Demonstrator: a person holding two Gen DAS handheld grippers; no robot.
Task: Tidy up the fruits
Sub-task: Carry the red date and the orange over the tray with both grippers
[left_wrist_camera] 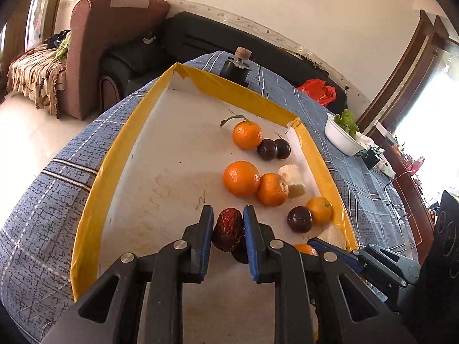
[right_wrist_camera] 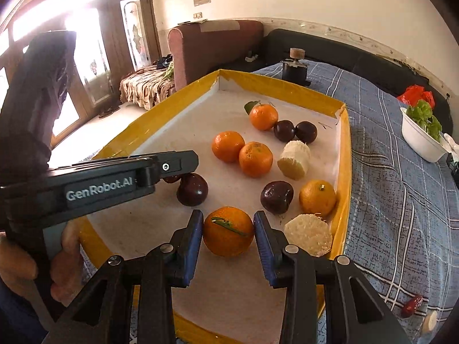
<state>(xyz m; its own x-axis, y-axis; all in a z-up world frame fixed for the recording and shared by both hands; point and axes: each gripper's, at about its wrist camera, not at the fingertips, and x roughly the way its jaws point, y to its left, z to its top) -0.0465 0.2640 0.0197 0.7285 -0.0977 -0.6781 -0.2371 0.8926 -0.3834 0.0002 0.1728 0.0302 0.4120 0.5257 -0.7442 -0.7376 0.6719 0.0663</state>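
A yellow-rimmed white tray [left_wrist_camera: 109,157] [right_wrist_camera: 345,149] holds several oranges, dark plums and pale banana pieces. My left gripper [left_wrist_camera: 228,223] is shut on a wrinkled red date [left_wrist_camera: 228,229] just above the tray floor; a dark plum [right_wrist_camera: 192,189] sits right behind it. In the right wrist view the left gripper [right_wrist_camera: 172,176] comes in from the left. My right gripper [right_wrist_camera: 228,229] is closed around an orange [right_wrist_camera: 228,230] with a green stem near the tray's front; its pads [right_wrist_camera: 265,240] touch both sides. Its blue fingertips [left_wrist_camera: 324,245] show in the left wrist view.
The tray lies on a blue checked cloth [right_wrist_camera: 401,200]. A white bowl of greens [right_wrist_camera: 421,134] stands to the right. A black grinder [right_wrist_camera: 295,68] stands behind the tray. Another red date [right_wrist_camera: 412,305] lies on the cloth at the front right. Sofas stand behind.
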